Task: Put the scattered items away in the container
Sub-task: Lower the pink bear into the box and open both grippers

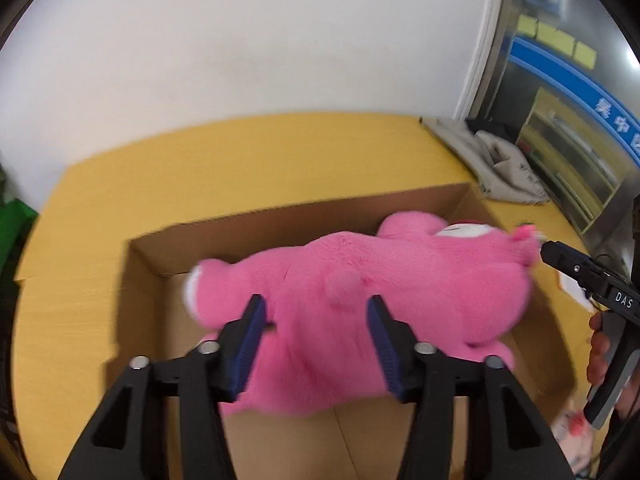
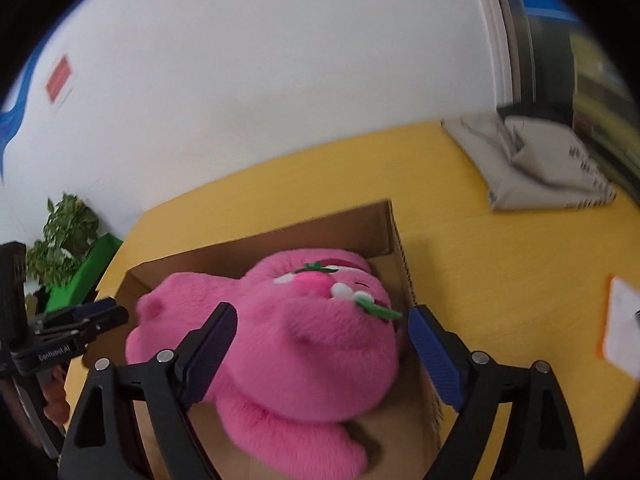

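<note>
A big pink plush bear [image 1: 360,300] lies inside an open cardboard box [image 1: 256,224] on the yellow table. My left gripper [image 1: 316,316] is open, its blue pads on either side of the bear's body, just above it. The bear [image 2: 288,340] and the box [image 2: 396,232] also show in the right wrist view, with the bear's face toward the box's right wall. My right gripper [image 2: 320,328] is open, spread around the bear's head. Each gripper shows at the edge of the other's view; whether either touches the plush I cannot tell.
A grey folded cloth bag [image 1: 492,164] lies at the table's far right corner, also in the right wrist view [image 2: 536,164]. A white paper with an orange edge [image 2: 620,324] lies at right. A green plant [image 2: 64,232] stands beyond the table's left end. A small pink-and-white item [image 1: 572,428] lies near the front right.
</note>
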`<action>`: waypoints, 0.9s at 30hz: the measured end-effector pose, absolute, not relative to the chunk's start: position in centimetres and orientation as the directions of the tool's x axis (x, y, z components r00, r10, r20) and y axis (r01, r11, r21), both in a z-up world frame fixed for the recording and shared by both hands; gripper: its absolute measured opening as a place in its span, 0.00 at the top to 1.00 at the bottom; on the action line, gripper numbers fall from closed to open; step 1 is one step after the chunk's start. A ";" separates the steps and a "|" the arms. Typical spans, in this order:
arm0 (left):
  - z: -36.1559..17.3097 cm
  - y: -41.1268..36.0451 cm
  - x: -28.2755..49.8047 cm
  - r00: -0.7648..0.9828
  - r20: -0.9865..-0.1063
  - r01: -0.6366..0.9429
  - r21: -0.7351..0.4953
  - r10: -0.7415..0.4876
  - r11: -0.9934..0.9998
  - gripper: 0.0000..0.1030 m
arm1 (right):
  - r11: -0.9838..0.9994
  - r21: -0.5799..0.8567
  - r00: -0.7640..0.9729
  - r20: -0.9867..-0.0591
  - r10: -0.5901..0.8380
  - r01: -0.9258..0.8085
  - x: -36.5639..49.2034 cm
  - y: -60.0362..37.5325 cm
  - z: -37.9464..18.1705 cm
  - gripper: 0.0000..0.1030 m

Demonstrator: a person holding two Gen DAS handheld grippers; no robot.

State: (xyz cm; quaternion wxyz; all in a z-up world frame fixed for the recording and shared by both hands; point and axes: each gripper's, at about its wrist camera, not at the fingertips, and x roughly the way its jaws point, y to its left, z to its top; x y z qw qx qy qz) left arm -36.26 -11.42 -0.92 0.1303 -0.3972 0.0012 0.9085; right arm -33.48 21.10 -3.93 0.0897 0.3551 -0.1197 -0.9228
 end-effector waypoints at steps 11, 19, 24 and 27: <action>6.5 -17.4 -14.2 -0.788 -0.560 -0.228 -0.120 0.256 -0.966 0.00 | -0.945 0.192 -0.805 -0.495 -0.326 0.264 -15.4 18.5 4.4 0.00; 3.2 -17.8 -6.9 -0.765 -0.591 -0.214 -0.143 0.257 -0.966 0.00 | -0.927 0.120 -0.776 -0.515 -0.365 0.356 -5.8 12.6 3.0 0.00; 0.3 -19.6 -4.6 -0.723 -0.637 -0.168 -0.211 0.265 -0.963 0.00 | -0.908 0.142 -0.716 -0.571 -0.401 0.395 -2.7 9.1 0.0 0.00; -0.6 -19.9 -3.2 -0.709 -0.647 -0.161 -0.239 0.281 -0.957 0.00 | -0.905 0.143 -0.712 -0.573 -0.406 0.401 -1.0 7.9 -0.4 0.00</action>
